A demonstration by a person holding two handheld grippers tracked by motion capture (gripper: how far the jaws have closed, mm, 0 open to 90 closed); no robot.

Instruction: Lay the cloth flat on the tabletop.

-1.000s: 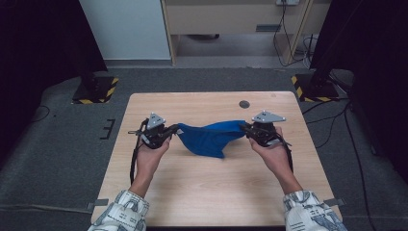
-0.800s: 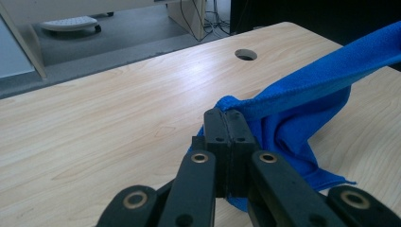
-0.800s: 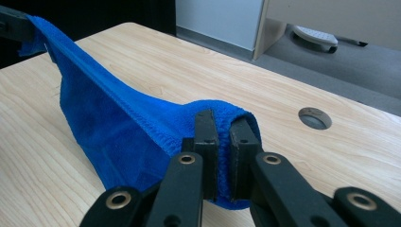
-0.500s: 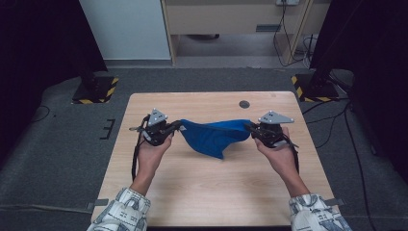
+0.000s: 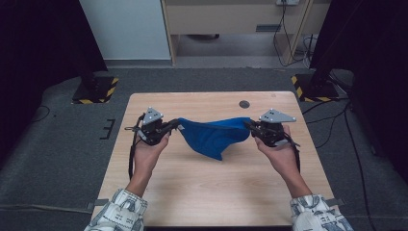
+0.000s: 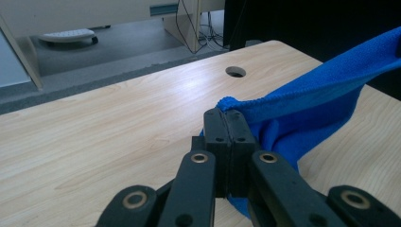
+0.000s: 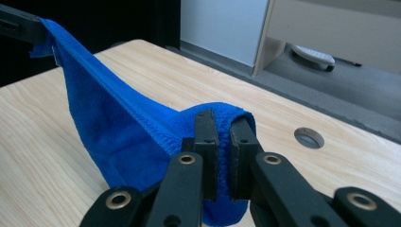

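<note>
- The blue cloth (image 7: pixel 118 142) is soft, matt terry with a stitched hem.
- The desk (image 6: pixel 118 127) is pale wood-grain, smooth with a faint sheen.
- The jaws look like matt black plastic with brass-coloured rivets.

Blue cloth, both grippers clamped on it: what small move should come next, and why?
Probably draw the two grippers a little farther apart. The left gripper and right gripper each pinch a corner of the blue cloth, and its top edge runs fairly straight between them, but the middle sags in a loose fold toward the table. More spread would likely flatten it for laying down or folding.
</note>
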